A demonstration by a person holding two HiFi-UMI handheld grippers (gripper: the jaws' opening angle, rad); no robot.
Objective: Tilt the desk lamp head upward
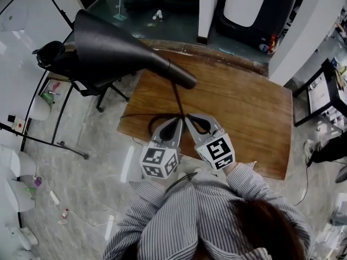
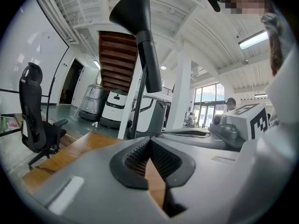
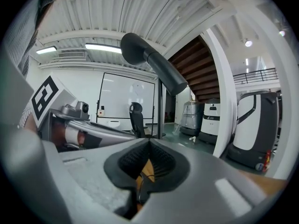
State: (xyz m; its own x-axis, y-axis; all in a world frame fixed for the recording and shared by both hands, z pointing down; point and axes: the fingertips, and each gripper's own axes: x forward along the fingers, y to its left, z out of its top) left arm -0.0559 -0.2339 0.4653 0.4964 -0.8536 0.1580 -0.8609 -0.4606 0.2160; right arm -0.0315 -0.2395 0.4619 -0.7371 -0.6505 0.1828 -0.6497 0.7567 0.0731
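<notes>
A black desk lamp stands on the wooden table [image 1: 244, 107]. Its cone-shaped head [image 1: 116, 47] points up and to the left, above its thin stem [image 1: 177, 99]. In the left gripper view the lamp head [image 2: 135, 17] towers above my jaws; in the right gripper view the head [image 3: 152, 62] sits up high as well. My left gripper [image 1: 177, 122] and right gripper [image 1: 188, 119] rest side by side near the table's front edge, just short of the stem. Both are shut with nothing between their pads. The lamp's base is hidden behind the grippers.
A black office chair [image 1: 70, 64] stands left of the table. A black cable [image 1: 154, 124] loops on the tabletop by the left gripper. White machines [image 1: 249, 4] stand beyond the far edge. A black stand [image 1: 325, 91] is at the right.
</notes>
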